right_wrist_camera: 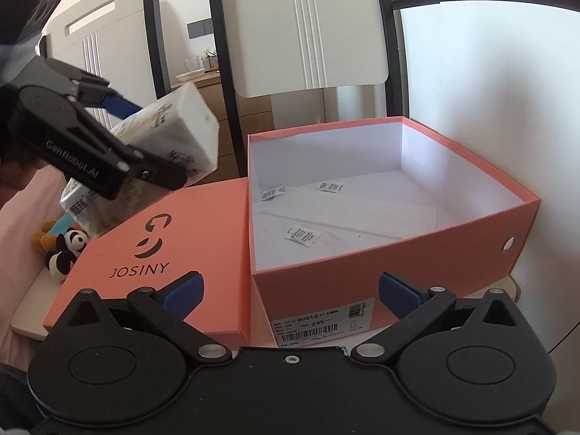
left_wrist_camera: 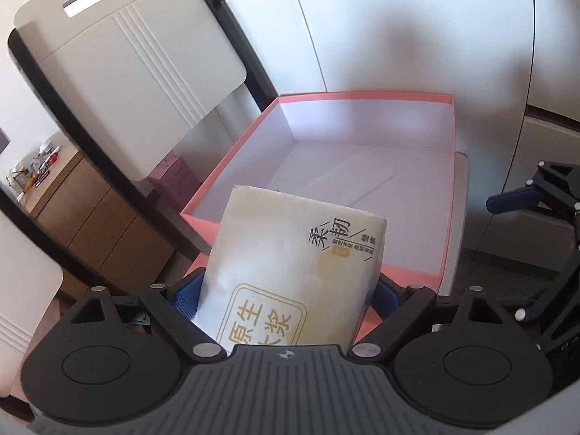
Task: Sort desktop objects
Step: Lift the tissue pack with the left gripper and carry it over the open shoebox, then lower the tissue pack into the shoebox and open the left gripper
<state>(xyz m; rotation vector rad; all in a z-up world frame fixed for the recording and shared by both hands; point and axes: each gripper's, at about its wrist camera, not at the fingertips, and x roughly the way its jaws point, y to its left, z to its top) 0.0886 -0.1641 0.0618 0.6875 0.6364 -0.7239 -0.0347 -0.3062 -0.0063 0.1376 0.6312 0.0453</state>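
My left gripper (left_wrist_camera: 286, 293) is shut on a white tissue pack (left_wrist_camera: 290, 275) with yellow print and holds it in the air just short of the open pink shoe box (left_wrist_camera: 447, 188). In the right wrist view the left gripper (right_wrist_camera: 145, 141) carries the tissue pack (right_wrist_camera: 174, 134) above the pink lid (right_wrist_camera: 174, 232), left of the box (right_wrist_camera: 398, 264). The box holds only three small white sachets (right_wrist_camera: 302, 235). My right gripper (right_wrist_camera: 290, 293) is open and empty in front of the box's near wall.
A panda plush (right_wrist_camera: 67, 250) and another soft toy lie left of the lid on the small white table (right_wrist_camera: 29, 315). White chairs (right_wrist_camera: 304, 32) stand behind the box. A white wall is on the right. A wooden cabinet (left_wrist_camera: 90, 217) is at the left.
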